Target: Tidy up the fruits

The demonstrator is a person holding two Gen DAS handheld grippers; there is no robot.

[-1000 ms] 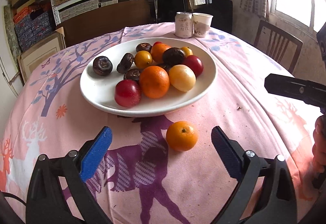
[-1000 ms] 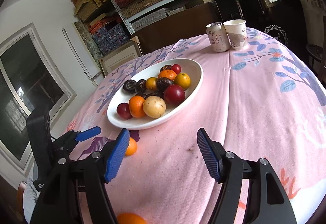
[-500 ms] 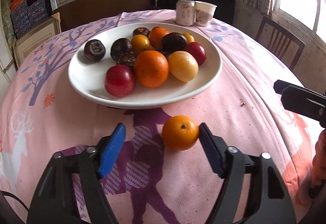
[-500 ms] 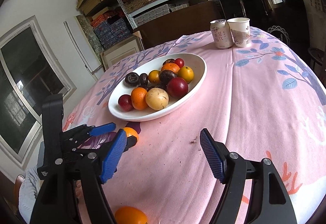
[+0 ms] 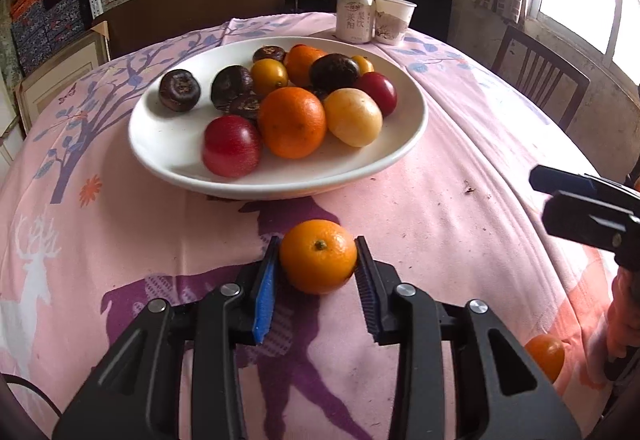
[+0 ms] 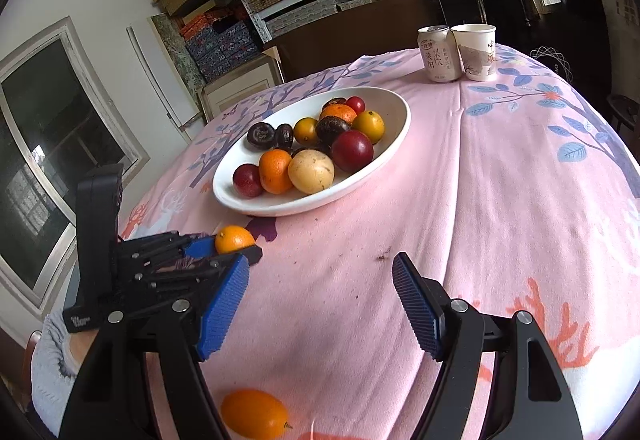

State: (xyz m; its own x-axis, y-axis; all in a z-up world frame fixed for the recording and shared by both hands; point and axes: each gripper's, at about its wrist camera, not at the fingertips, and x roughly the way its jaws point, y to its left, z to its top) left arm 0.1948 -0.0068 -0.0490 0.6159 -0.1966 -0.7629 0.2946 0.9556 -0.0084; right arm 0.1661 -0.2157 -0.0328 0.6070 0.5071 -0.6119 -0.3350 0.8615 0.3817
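**Left gripper closed on the orange before the plate**

Our left gripper [image 5: 316, 264] has its two blue pads against the sides of a small orange [image 5: 318, 255], one pad on each side, so the jaws are nearly closed and they hold this fruit. The orange sits on the pink tablecloth [image 5: 440, 224], and we cannot tell if it is lifted from the cloth or not. Just beyond the gripper, straight ahead, stands the white plate [image 5: 168, 144] with the other fruits: a red plum [image 5: 232, 145] at the near left, a big orange [image 5: 292, 122] in the middle, a yellow fruit [image 5: 353, 117] to its right, and several dark brown fruits [image 5: 179, 90] further back. Far ahead of the gripper, behind the plate, a drink can [image 5: 355, 22] and a paper cup [image 5: 392, 19] stand just beside each other.

Our right gripper [image 6: 320, 304] is wide open and holds nothing; its blue pads are well apart over the bare cloth. To its left we see the left gripper [image 6: 224, 248] with the small orange [image 6: 234, 239] between its fingers, near the edge of the plate [image 6: 280, 204]. Below the right gripper, close to its left finger, one more orange fruit [image 6: 254, 414] lies on the cloth. From the left wrist view the same fruit [image 5: 545, 356] shows at the far right, near the table edge.
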